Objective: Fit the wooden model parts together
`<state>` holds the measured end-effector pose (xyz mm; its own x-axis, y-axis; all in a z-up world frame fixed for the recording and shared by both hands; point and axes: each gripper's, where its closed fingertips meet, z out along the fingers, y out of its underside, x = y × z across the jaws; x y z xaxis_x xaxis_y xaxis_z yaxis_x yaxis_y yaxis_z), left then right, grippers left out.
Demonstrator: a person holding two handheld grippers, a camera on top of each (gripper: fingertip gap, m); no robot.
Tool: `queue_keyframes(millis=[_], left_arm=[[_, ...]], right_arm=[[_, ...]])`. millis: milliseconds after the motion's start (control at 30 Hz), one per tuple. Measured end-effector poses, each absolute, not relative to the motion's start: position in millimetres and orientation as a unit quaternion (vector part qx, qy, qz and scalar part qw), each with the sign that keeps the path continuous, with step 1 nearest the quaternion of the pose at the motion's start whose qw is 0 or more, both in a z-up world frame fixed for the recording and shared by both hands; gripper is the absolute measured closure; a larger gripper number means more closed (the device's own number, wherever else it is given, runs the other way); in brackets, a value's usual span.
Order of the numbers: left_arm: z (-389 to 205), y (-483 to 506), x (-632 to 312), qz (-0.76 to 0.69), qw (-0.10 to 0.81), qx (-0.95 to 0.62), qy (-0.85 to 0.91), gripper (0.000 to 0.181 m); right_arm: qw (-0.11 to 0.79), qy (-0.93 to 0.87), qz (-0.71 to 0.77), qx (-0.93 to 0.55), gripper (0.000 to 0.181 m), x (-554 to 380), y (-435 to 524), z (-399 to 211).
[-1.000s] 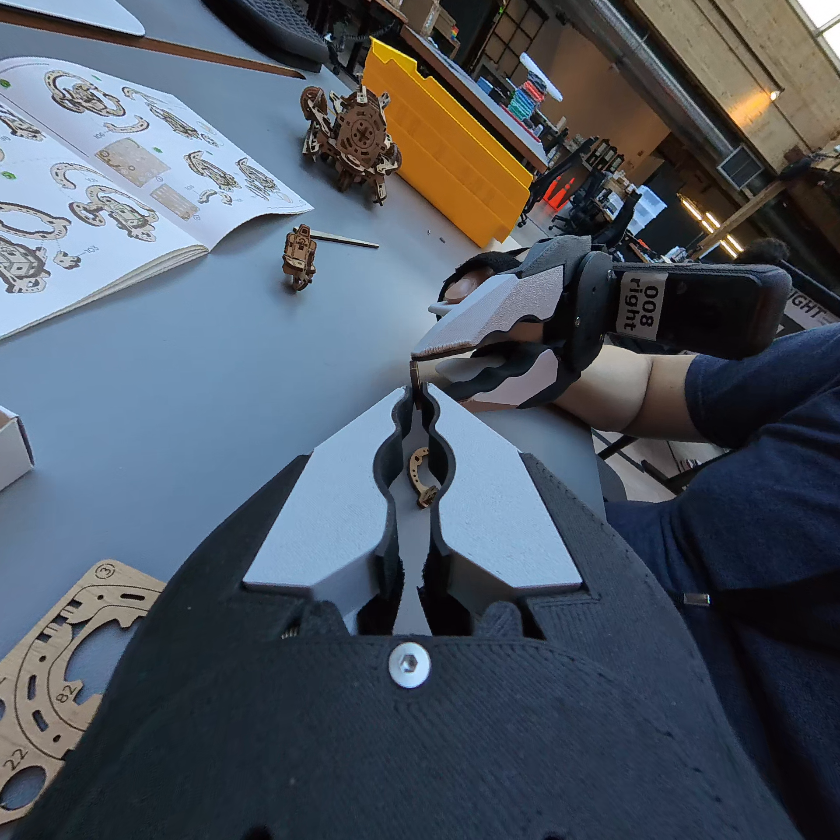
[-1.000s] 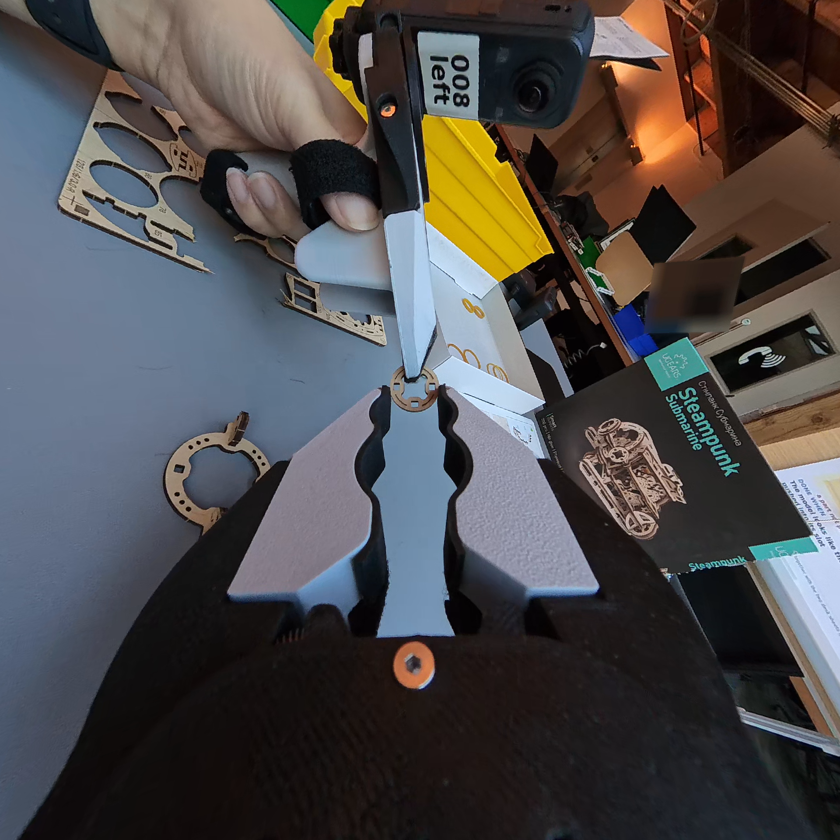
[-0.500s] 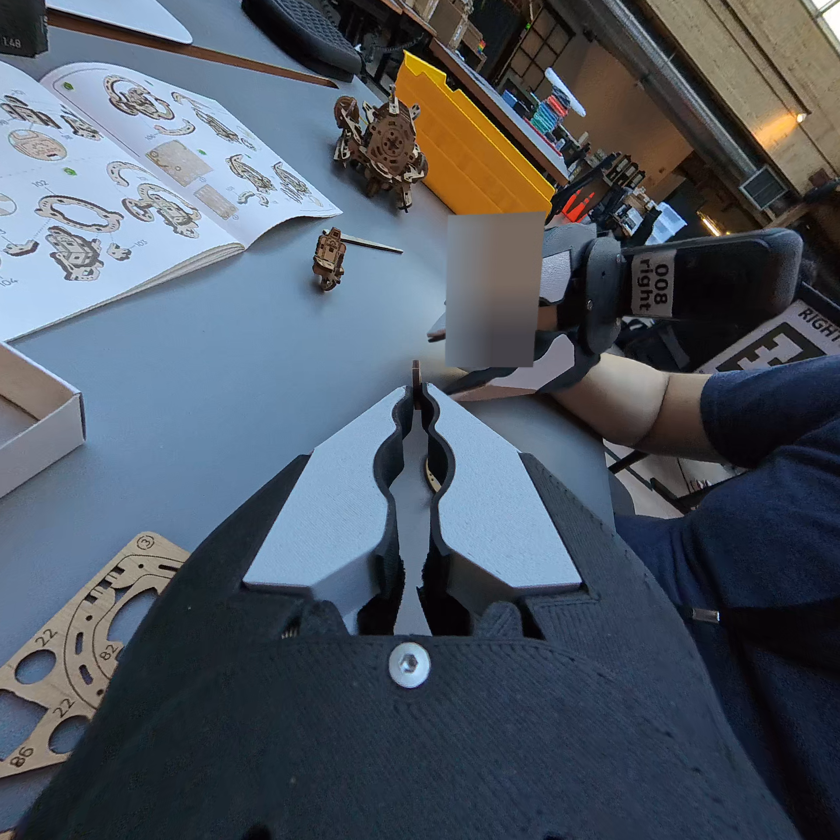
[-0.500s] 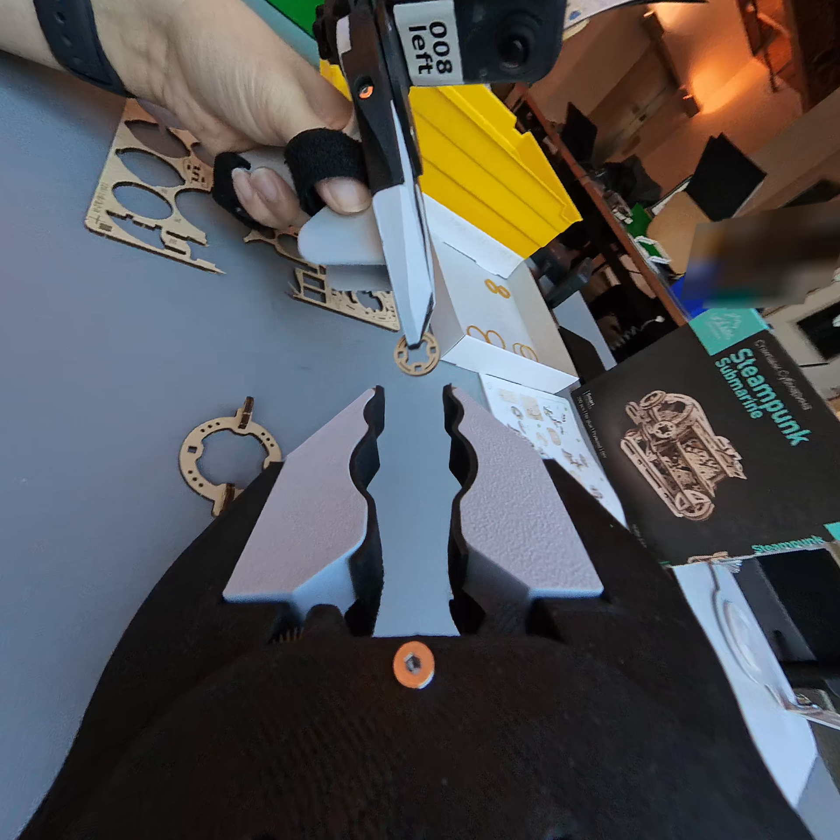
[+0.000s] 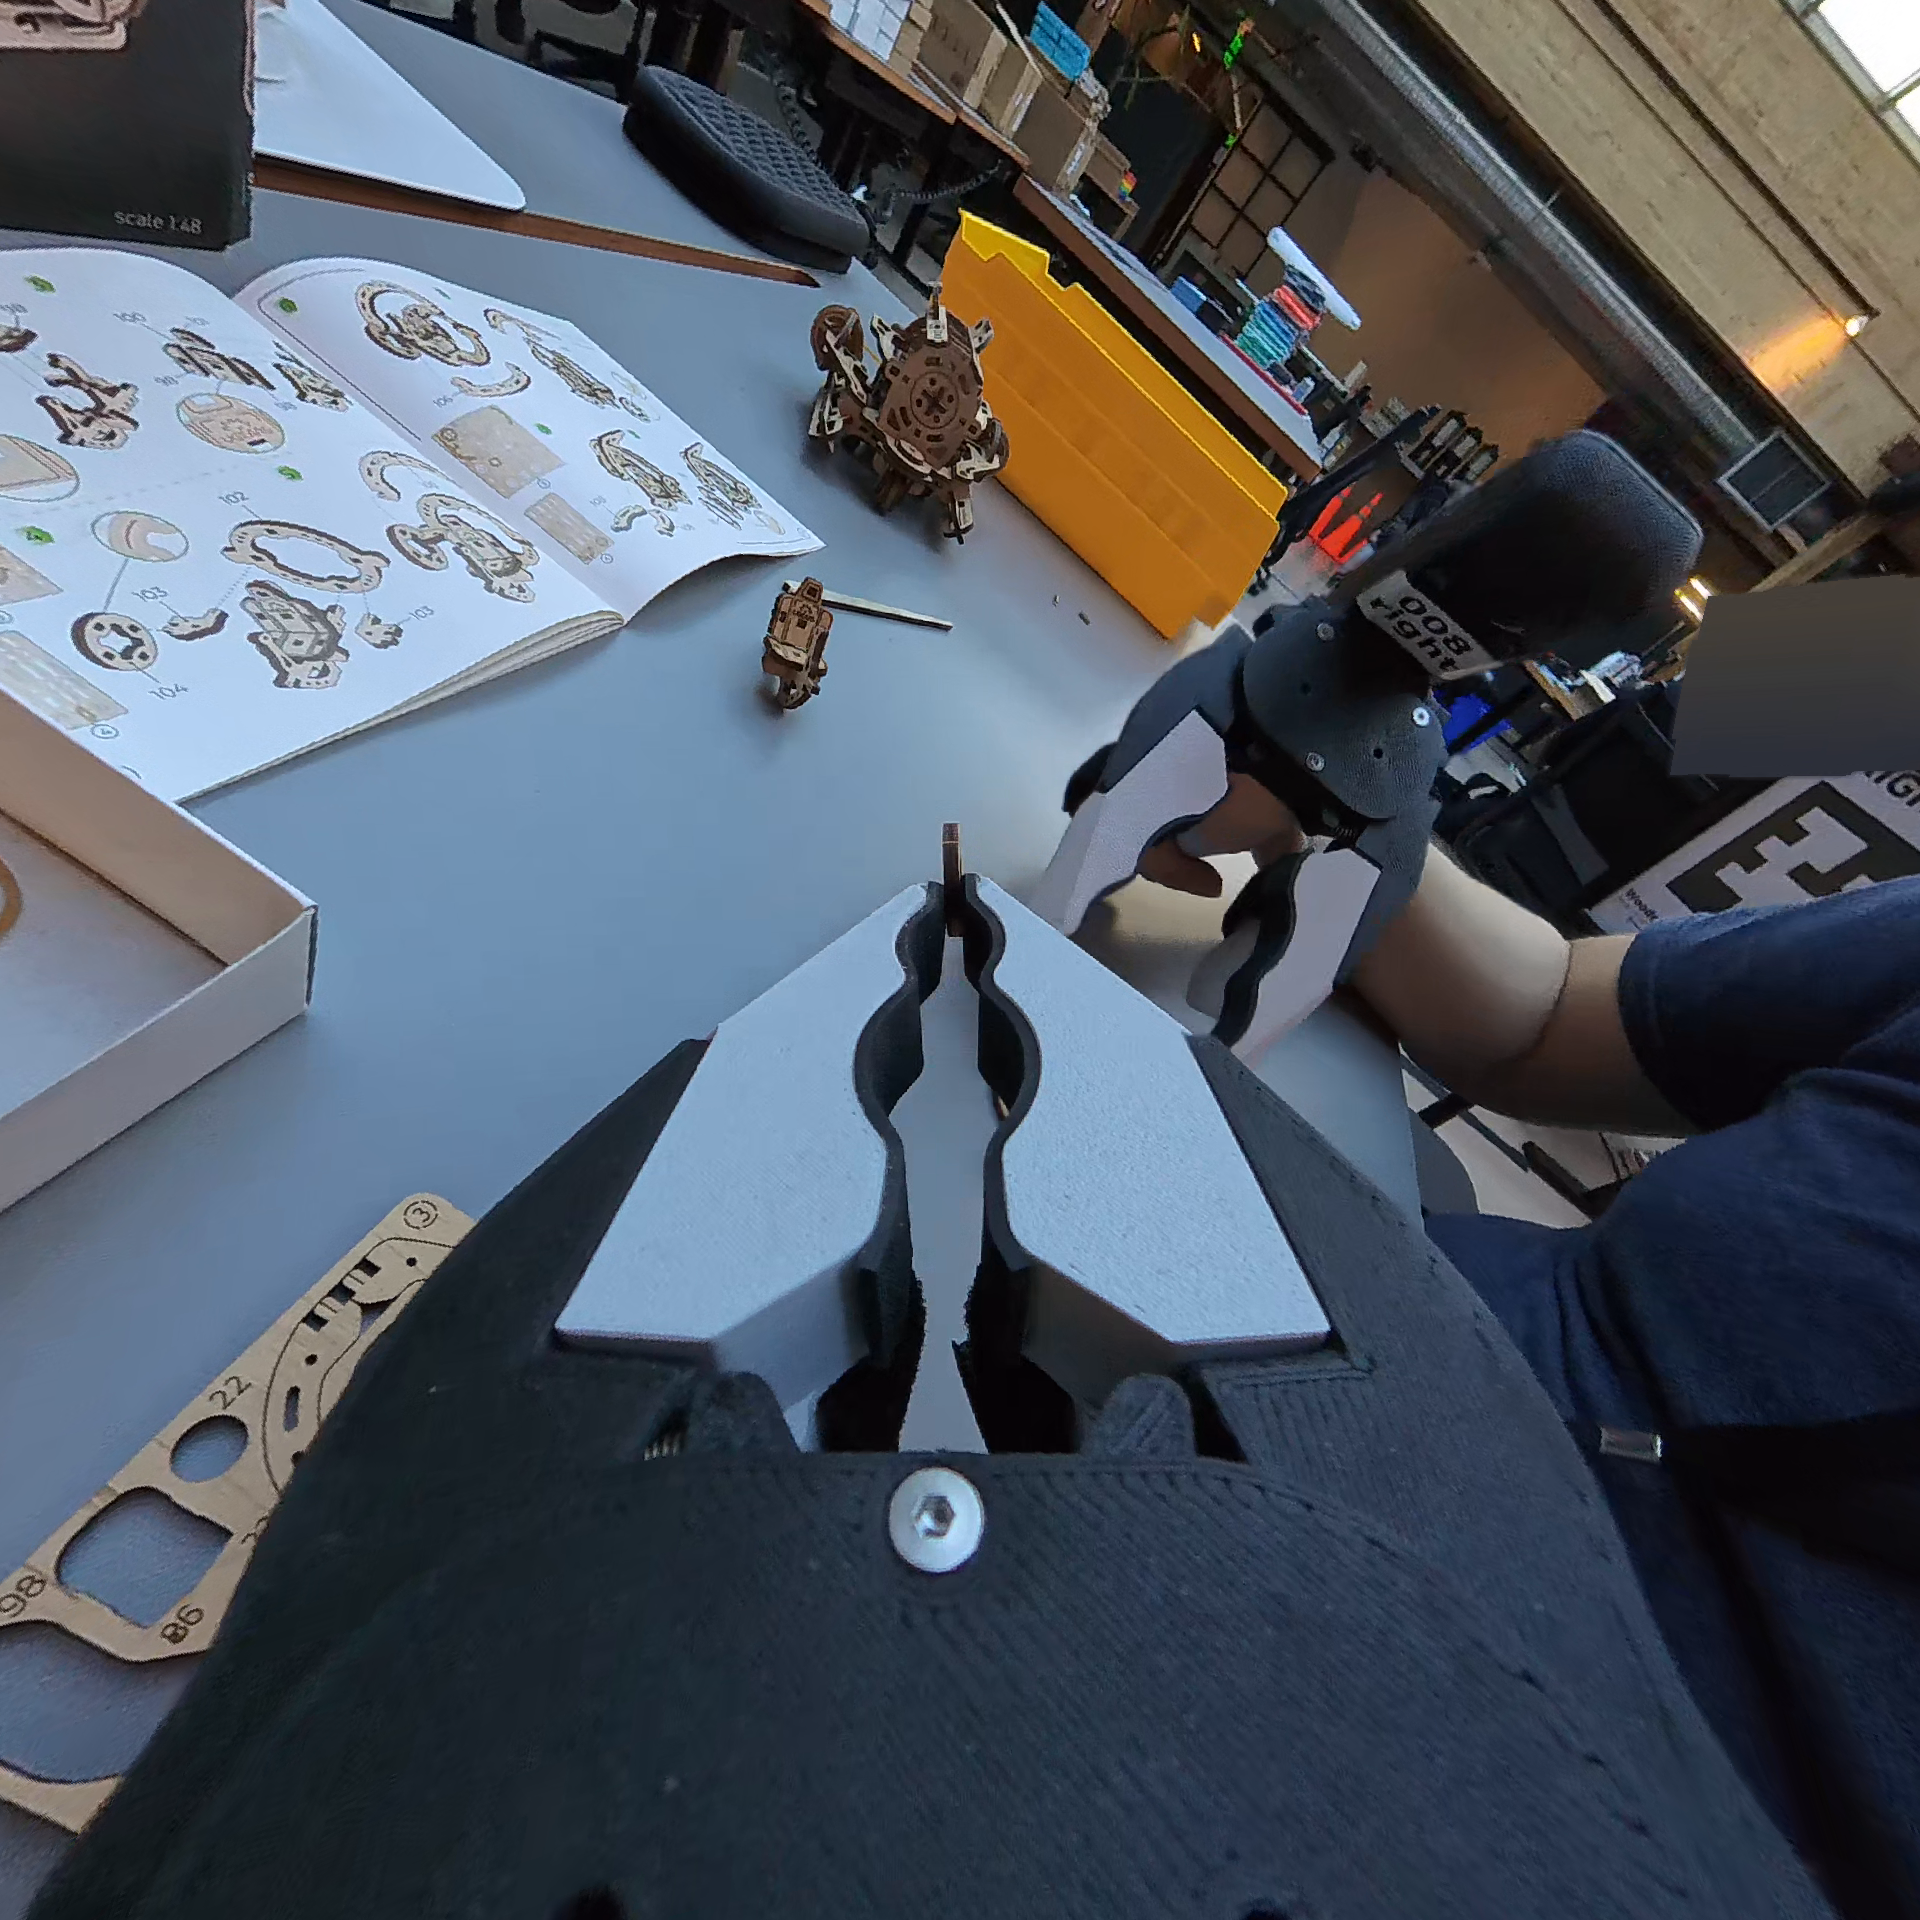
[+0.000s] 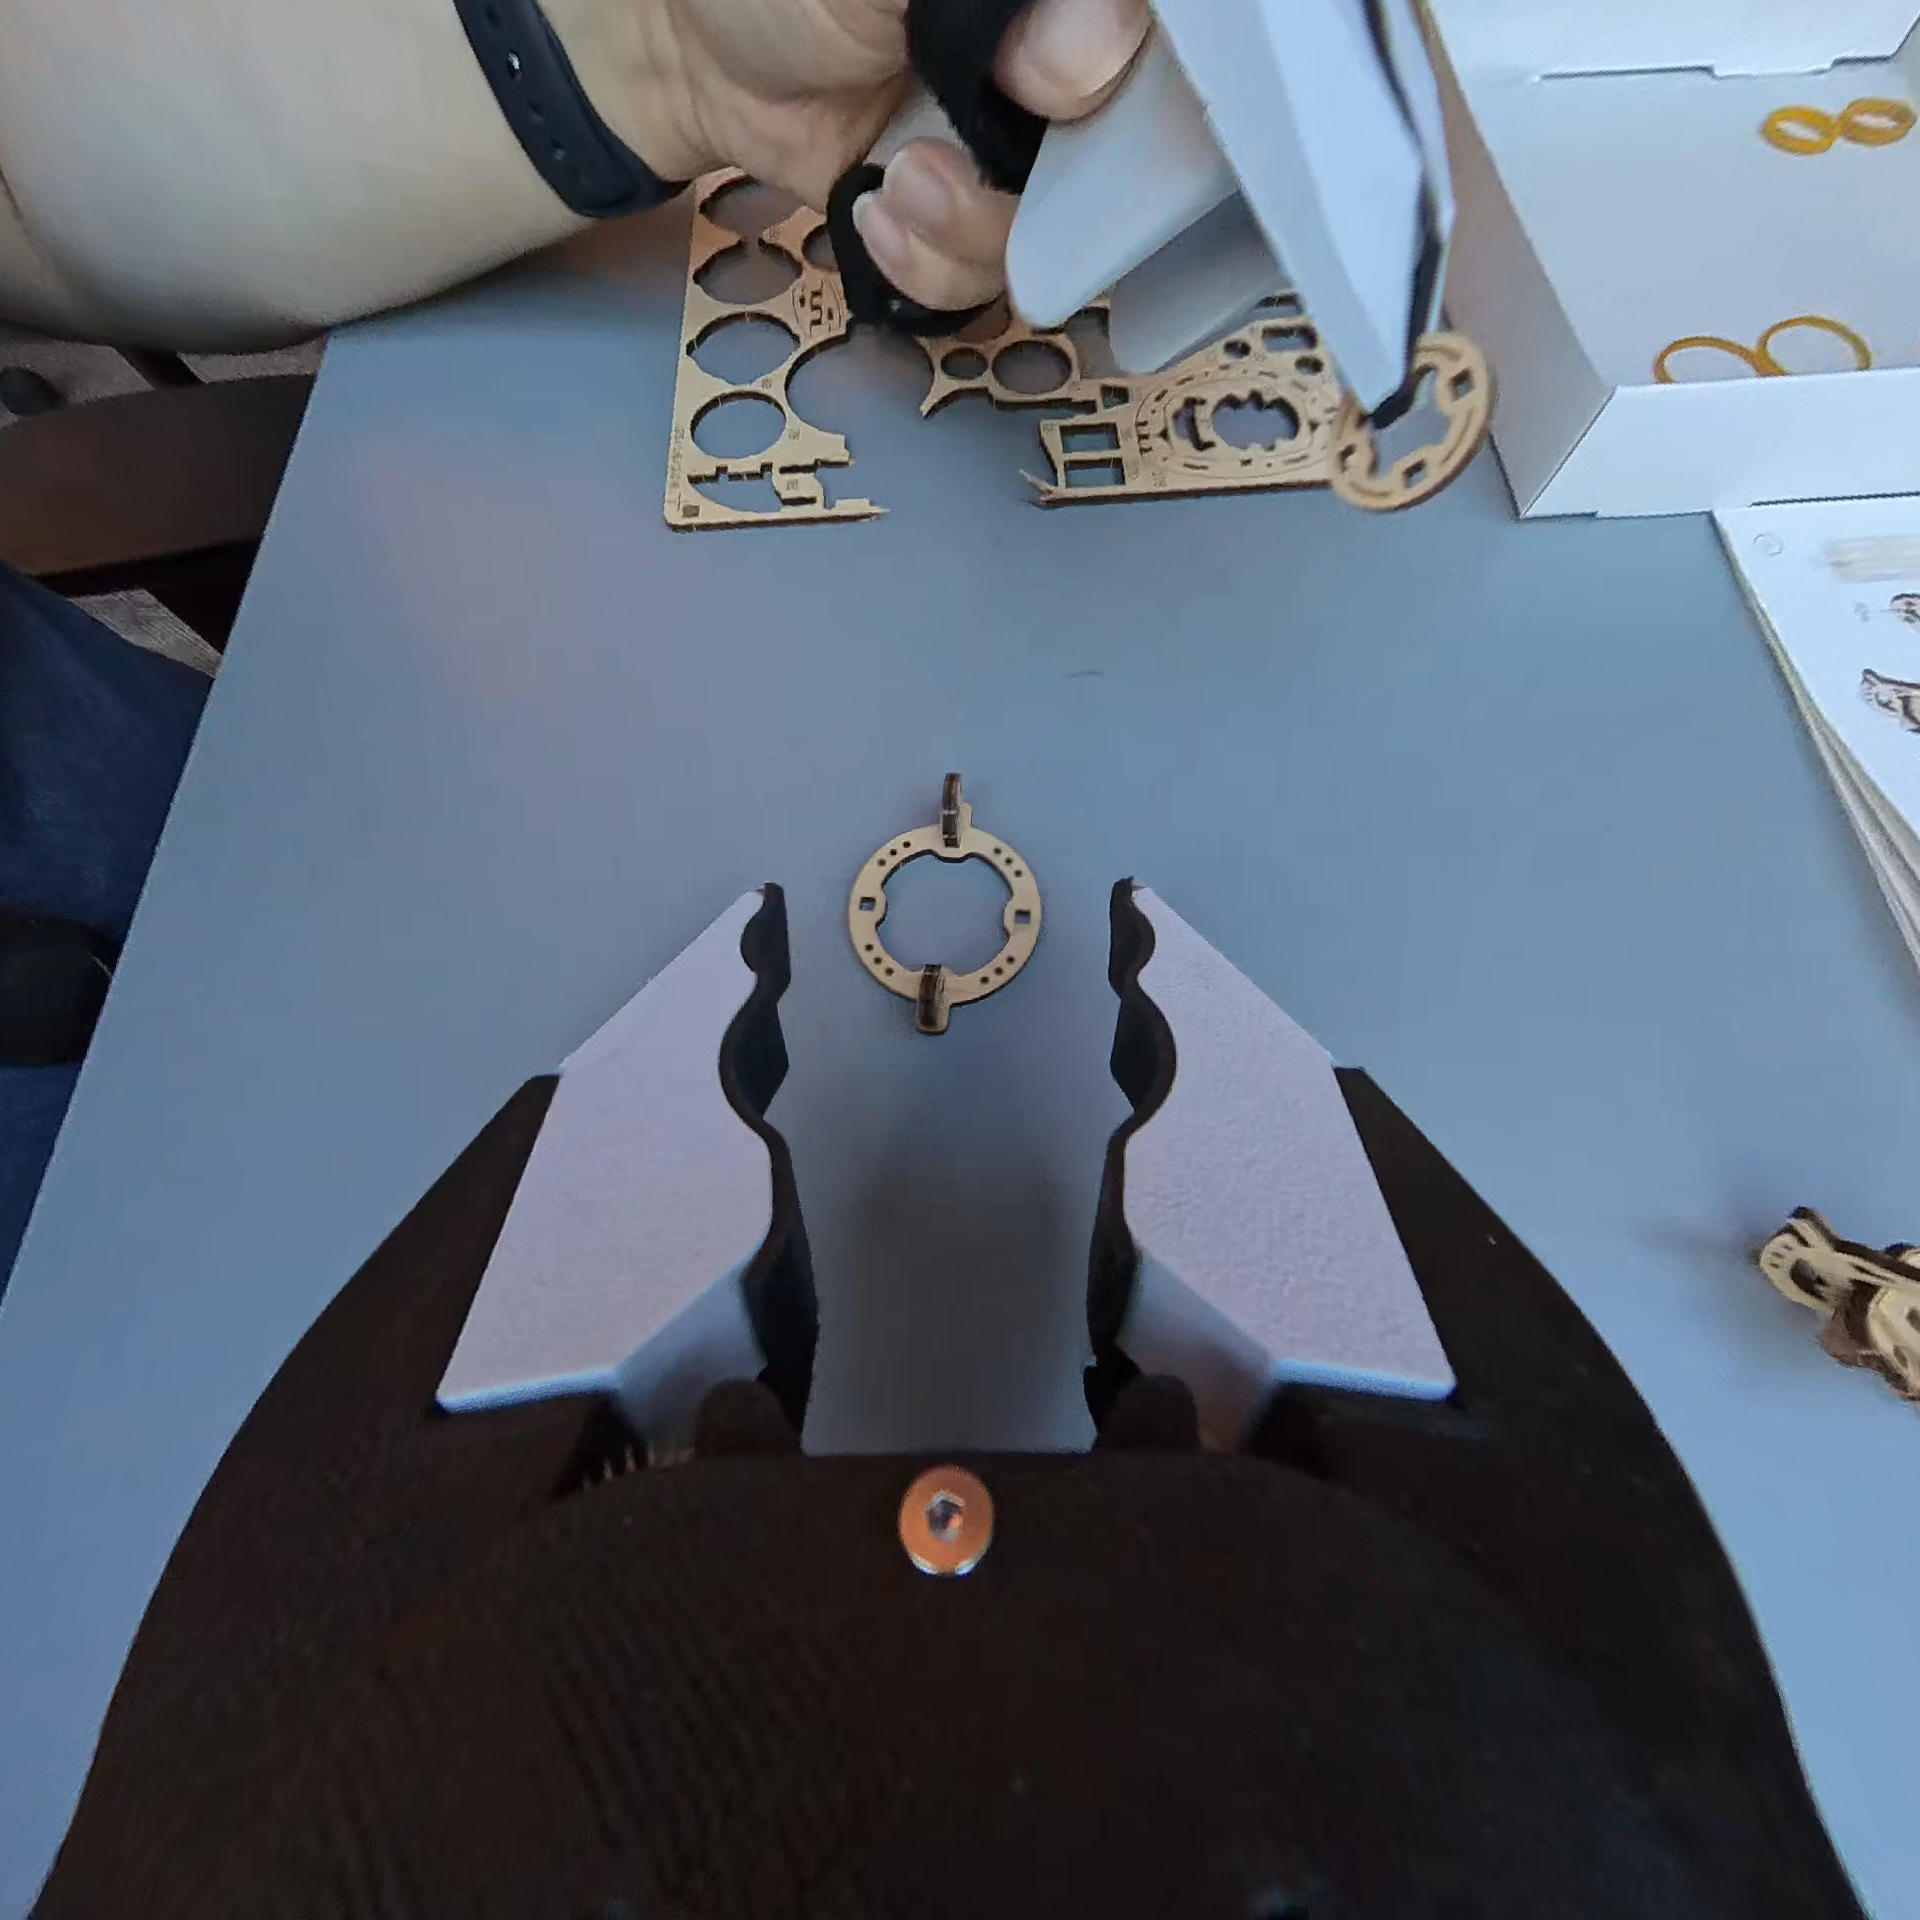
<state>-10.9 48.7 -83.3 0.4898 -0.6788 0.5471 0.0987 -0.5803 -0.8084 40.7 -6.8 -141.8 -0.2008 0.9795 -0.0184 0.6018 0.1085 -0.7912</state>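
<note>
My left gripper (image 5: 951,906) is shut on a small round wooden ring (image 5: 951,857), seen edge-on at its tips. In the right wrist view this gripper (image 6: 1387,403) hangs at the top right with the ring (image 6: 1439,447) flat-on. My right gripper (image 6: 945,891) is open and empty, pointing down at the grey table (image 6: 520,727). A larger wooden ring with two upright tabs (image 6: 864,920) lies flat on the table between and just beyond its fingertips. The right gripper (image 5: 1143,966) also shows in the left wrist view.
Punched-out wooden sheets (image 6: 769,416) (image 6: 1174,426) and a white box (image 6: 1662,312) lie at the far edge. A small wooden assembly (image 6: 1849,1288) is at the right. The open booklet (image 5: 364,499), the built model (image 5: 914,416), a small assembly (image 5: 795,644) and a yellow bin (image 5: 1101,436) lie beyond. Tip to tip, the grippers are about 10 cm apart.
My right gripper let go of the small ring, opened wide and swung down over the tabbed ring on the table. My left gripper kept the small ring and drew away.
</note>
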Motion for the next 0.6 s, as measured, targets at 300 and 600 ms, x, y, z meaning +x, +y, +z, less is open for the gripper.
queue_keyframes(millis=[300, 600], left_arm=[[-80, 49, -11, -0.466, 0.423, -0.753, 0.192, 0.181], [-82, 51, -15, -0.457, 0.425, -0.758, 0.187, 0.181]], right_arm=[[0.282, -0.692, 0.302, -0.591, 0.132, 48, -4, -160], [0.293, -0.686, 0.297, -0.596, 0.148, 44, 0, -159]])
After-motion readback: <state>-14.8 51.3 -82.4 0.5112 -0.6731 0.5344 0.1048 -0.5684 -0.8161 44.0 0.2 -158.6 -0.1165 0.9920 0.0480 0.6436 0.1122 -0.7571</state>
